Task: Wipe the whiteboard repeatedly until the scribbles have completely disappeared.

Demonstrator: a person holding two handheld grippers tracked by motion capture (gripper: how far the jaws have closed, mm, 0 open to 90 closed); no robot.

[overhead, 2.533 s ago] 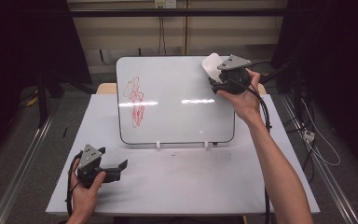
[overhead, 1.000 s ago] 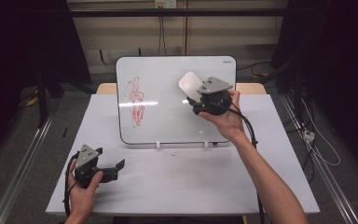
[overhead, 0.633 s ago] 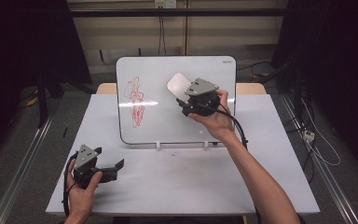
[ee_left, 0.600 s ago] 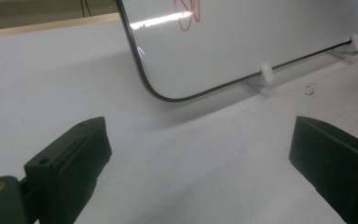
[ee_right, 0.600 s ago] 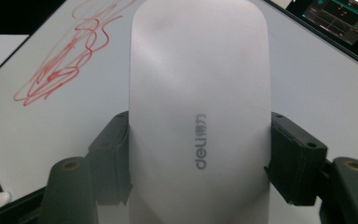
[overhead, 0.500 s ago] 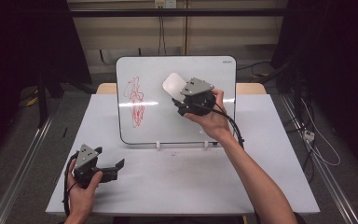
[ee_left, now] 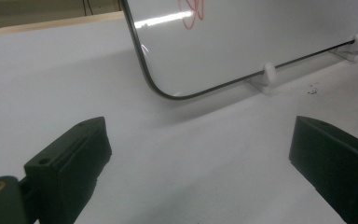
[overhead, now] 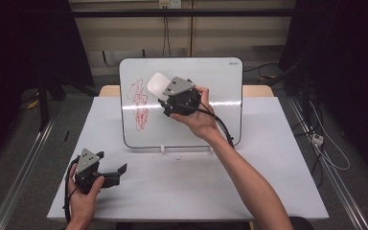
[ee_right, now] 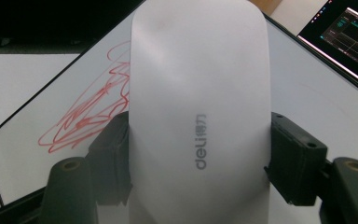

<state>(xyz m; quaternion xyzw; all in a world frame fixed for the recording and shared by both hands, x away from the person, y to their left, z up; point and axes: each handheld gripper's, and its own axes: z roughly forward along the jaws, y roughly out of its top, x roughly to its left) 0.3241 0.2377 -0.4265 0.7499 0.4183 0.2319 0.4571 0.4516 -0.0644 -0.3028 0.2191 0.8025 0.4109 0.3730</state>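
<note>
Two bare forearms, no sleeves in sight, each hand carrying a hand-held tool. The left tongs (overhead: 120,170) are a chunky matt black plastic body topped by a grey three-cornered plate with small holes, ending in two blocky black jaws. A brass-coloured screw insert sits near each jaw's base. The right tongs (overhead: 159,96) look alike, trailing a black cable along the forearm.

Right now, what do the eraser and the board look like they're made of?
Eraser: likely moulded plastic, matt white, smooth rounded shell with printed grey logo. Whiteboard: glossy coated panel, material underneath unclear; it mirrors the ceiling light as a bright streak, with a thin dark rim, probably metal or plastic.
</note>
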